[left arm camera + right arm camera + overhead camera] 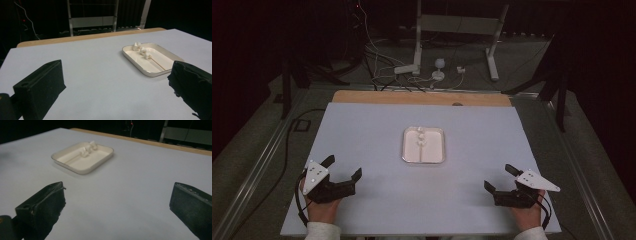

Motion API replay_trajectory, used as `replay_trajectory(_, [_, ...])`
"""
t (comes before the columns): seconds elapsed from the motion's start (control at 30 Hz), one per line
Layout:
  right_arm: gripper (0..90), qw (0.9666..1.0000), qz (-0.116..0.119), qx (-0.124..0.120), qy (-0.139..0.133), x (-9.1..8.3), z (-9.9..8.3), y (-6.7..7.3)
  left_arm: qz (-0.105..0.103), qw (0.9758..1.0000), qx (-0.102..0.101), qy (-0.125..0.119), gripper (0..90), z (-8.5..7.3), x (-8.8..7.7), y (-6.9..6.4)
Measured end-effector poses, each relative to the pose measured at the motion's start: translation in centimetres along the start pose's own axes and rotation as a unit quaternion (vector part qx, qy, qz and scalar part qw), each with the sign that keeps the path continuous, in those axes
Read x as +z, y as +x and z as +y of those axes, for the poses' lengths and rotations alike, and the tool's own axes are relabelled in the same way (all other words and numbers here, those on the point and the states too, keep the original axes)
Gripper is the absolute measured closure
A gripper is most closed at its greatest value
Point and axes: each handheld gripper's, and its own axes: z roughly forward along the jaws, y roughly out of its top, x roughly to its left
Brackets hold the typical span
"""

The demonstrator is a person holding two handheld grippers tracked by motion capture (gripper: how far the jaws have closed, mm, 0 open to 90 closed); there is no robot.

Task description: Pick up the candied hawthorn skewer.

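Lighting is dim overall: the pale worktop (377, 200) is evenly and softly lit from above, while the surroundings fall to near black. Shadows are faint and diffuse, with a weak sheen on the tray (135, 61) rim and no harsh glare. The high view is grainy and soft; in the right gripper view the tray is slightly blurred.

From the high view we look forward and down over the whole tabletop (377, 200). Each claw view sits low near the near edge, facing inward across the surface. All three share the white tray (424, 159) (140, 68) (75, 168) at the middle.
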Motion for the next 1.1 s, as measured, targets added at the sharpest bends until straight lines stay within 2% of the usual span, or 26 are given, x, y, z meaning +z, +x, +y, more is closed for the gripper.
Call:
replay_trajectory(0.2, [0.0,1.0,-0.004,-0.001,-0.002,-0.1,0.0,-0.2,-0.007,0.9999,-0.012,-0.007,0.7,-0.3,-0.3,0.3])
replay_trajectory(0.33, [0.0,1.0,-0.005,-0.006,0.001,-0.1,-0.1,-0.1,-0.003,0.9999,-0.011,0.005,0.7,-0.3,-0.2,0.2])
replay_trajectory(0.43, [0.0,0.9999,-0.006,-0.01,0.003,-0.1,-0.1,0.0,-0.01,0.9993,-0.021,0.03,0.8,0.5,-0.1,0.2])
replay_trajectory(0.57, [0.0,0.9999,-0.01,-0.01,0.005,0.0,-0.1,0.0,-0.027,0.9988,-0.02,0.036,1.2,1.7,0.3,0.2])
replay_trajectory(0.7, [0.0,0.9999,-0.011,-0.01,0.003,0.0,-0.1,0.0,-0.037,0.9985,-0.012,0.039,1.2,2.7,1.0,-0.2])
replay_trajectory(0.93, [0.0,0.9997,-0.018,-0.014,0.009,0.1,-0.2,0.0,-0.056,0.9975,-0.01,0.041,1.2,4.3,2.7,-0.8])
replay_trajectory(1.1, [0.0,0.9995,-0.02,-0.021,0.011,0.2,-0.2,0.2,-0.066,0.9966,-0.006,0.05,1.2,4.6,4.3,-1.5])
